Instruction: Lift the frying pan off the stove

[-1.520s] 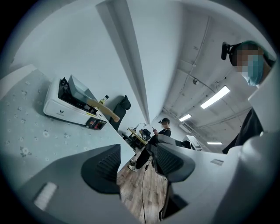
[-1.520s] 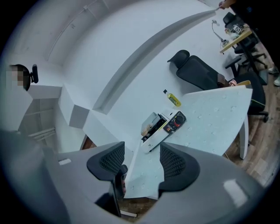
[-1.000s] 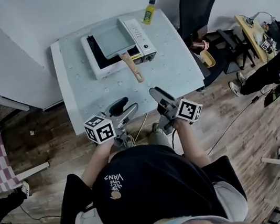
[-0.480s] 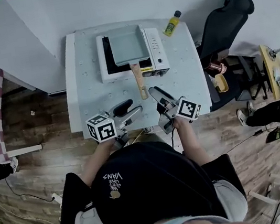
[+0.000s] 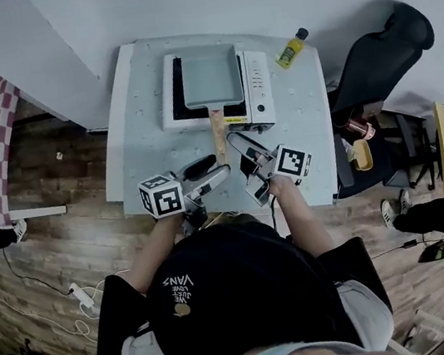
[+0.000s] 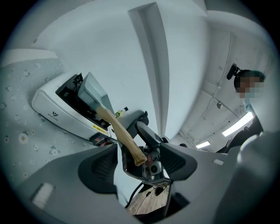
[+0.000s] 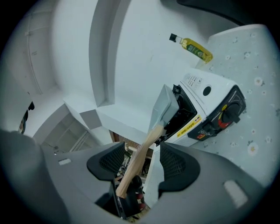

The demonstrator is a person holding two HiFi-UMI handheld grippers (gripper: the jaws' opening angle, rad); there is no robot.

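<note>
We are closing in on the frying pan (image 5: 210,79), which is sitting on the white stove (image 5: 255,82) in the upper middle of the head view, its wooden handle (image 5: 218,131) pointing down the frame towards us. A second ago both grippers were hanging short of the near edge of the table (image 5: 144,139). Now they are flanking the handle's free end, the left gripper (image 5: 217,170) just at its lower left and the right gripper (image 5: 238,149) just to its right.

The left claw has just been spreading and is standing fully released. In the left gripper view the handle's tip is showing in the gap between its jaws, touching neither pad. The right claw is released too, with the handle running through its gap unpinched. We are judging the reach nearly done and the grasp not yet begun, since the pan is resting on the burner.

A yellow bottle (image 5: 291,50) is sitting near the table's upper right corner, well apart from the pan, and a black office chair (image 5: 380,62) is standing to the right. Nothing is lying across the handle. The risk we are seeing is the two grippers crowding each other at one short tip.
</note>
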